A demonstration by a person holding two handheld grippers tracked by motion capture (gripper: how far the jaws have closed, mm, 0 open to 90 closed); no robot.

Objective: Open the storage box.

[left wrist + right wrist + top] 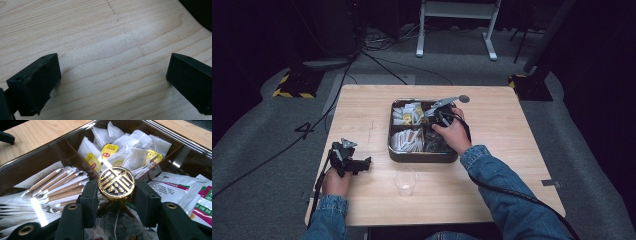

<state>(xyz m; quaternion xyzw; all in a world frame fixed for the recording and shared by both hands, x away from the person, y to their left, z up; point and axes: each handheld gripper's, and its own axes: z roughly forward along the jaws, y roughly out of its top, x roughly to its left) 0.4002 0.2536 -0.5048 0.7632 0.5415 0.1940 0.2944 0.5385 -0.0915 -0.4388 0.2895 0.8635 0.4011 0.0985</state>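
My right gripper (116, 195) is clamped on a round gold-and-black disc (116, 183), held between both jaws above the metal tray (422, 156), which sits on the wooden desk (512, 150) with its glass lid raised. Beyond the disc I see tea bags with yellow tags (125, 150) in the far compartment, brown stick sachets (57, 185) to one side and white packets with red print (180, 190) to the other. My left gripper (113, 80) rests low over bare desk near its left edge, jaws spread wide with nothing between them. A clear plastic cup (405, 181) stands just in front of the tray
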